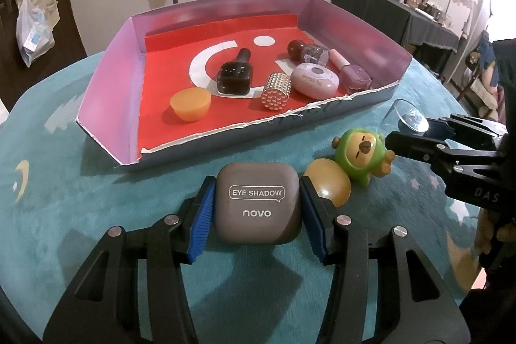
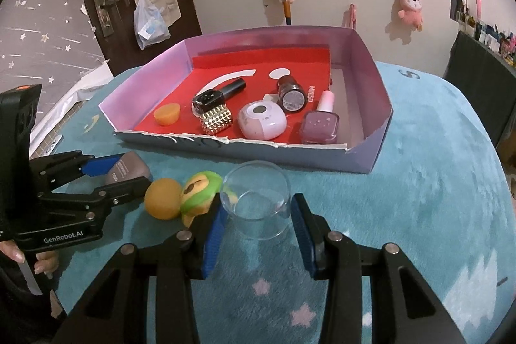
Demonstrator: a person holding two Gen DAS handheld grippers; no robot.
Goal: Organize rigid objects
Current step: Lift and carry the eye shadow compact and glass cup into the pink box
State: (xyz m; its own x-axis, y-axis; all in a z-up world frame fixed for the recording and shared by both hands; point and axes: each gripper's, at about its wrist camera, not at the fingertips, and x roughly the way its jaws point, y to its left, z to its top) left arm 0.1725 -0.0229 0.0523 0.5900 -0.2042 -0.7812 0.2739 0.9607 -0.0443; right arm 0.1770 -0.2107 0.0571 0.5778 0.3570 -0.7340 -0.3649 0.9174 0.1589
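My left gripper (image 1: 256,205) is shut on a grey eye shadow case (image 1: 258,203) that lies on the teal tabletop, its blue pads pressed against both sides. The case (image 2: 129,171) also shows in the right wrist view between the left gripper (image 2: 129,171) fingers. My right gripper (image 2: 259,215) is shut on a small clear glass cup (image 2: 258,199) lying on the table; the same cup (image 1: 408,115) sits between the right gripper's fingers (image 1: 432,128). Between both lie a yellow ball (image 1: 327,184) and a green bear figure (image 1: 361,155).
A cardboard tray (image 1: 106,76) with a red floor stands behind, holding an orange cup (image 1: 191,103), a black bottle (image 1: 233,74), a studded cylinder (image 1: 277,91), a pink oval case (image 1: 314,81), and two nail polish bottles. A person's hand (image 2: 38,260) holds the left gripper.
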